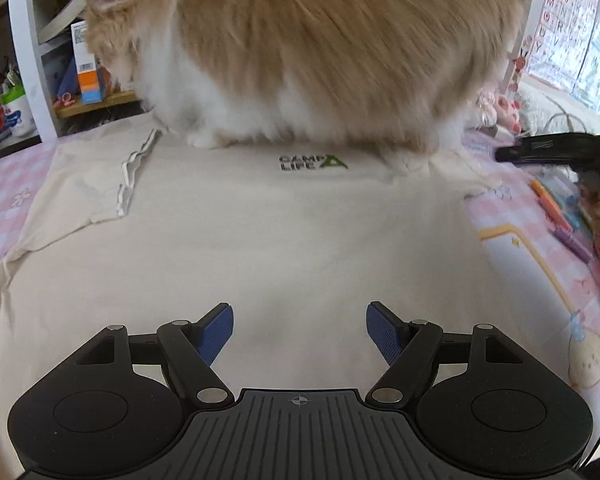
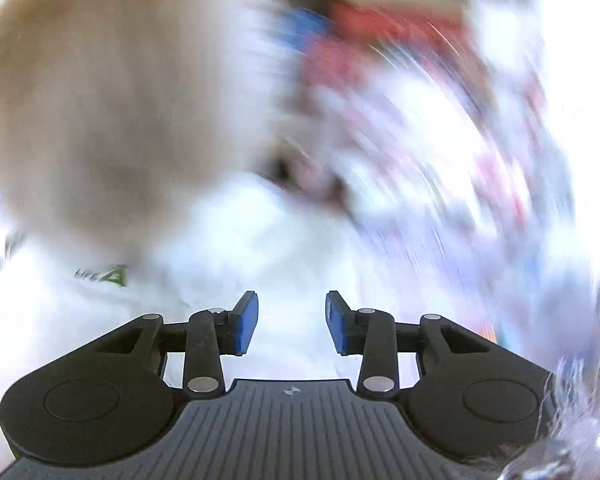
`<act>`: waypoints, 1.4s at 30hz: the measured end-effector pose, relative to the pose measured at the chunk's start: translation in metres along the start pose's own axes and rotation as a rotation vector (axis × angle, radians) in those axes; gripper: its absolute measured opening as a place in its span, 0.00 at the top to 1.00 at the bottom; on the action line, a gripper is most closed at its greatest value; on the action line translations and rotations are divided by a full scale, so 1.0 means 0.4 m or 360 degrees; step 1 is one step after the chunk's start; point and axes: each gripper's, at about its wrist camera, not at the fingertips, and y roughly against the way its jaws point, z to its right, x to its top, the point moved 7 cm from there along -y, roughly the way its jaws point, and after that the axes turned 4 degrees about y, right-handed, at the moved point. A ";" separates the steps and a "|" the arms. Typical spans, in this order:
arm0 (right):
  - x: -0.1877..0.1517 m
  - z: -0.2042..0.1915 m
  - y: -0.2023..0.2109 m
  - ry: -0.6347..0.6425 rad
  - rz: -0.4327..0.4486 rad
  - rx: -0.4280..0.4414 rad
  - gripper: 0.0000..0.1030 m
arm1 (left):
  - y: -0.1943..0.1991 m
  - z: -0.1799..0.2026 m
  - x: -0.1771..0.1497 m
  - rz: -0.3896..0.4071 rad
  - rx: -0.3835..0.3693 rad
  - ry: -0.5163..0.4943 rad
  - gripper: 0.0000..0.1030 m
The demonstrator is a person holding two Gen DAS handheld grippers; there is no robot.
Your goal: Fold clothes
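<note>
Cream T-shirt (image 1: 260, 240), green-and-dark logo (image 1: 312, 163). Orange-and-white cat (image 1: 320, 52). Pink checked sheet (image 1: 8, 188). Gripper pads (image 1: 216, 332) blue, arms black.

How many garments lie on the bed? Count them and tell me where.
1: a cream "CAMP LIFE" T-shirt, spread flat on the pink bedsheet, an orange-and-white cat standing on its collar end. Others may be hidden.

— What is laid on the pink checked cloth (image 1: 16, 184)?
— The cream printed T-shirt (image 1: 260, 240) is spread there; the fluffy ginger-and-white cat (image 1: 320, 48) is settled on its far end, with coloured markers (image 1: 556, 208) scattered to the right.
</note>
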 end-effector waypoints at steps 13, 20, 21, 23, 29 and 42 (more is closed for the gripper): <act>-0.140 0.097 -0.072 -0.0847 -0.0264 0.0177 0.67 | 0.031 0.038 -0.034 0.0001 0.0061 -0.0045 0.27; -0.100 0.046 -0.125 -0.0741 -0.0268 0.0007 0.86 | 0.042 0.017 -0.030 0.0021 0.0090 0.0037 0.27; -0.091 0.051 -0.117 -0.0739 -0.0238 -0.0017 0.93 | 0.043 0.014 -0.028 0.0027 0.0093 0.0043 0.27; -0.060 0.065 -0.075 -0.0722 -0.0129 -0.0075 0.94 | 0.043 0.007 -0.025 0.0038 0.0096 0.0055 0.27; -0.073 0.074 -0.016 -0.0760 -0.0115 -0.0112 0.94 | 0.029 -0.005 -0.037 0.0019 0.0098 0.0094 0.27; -0.176 0.112 0.016 -0.1037 -0.0212 -0.0020 0.67 | 0.061 -0.040 -0.062 0.0053 0.0132 0.0140 0.27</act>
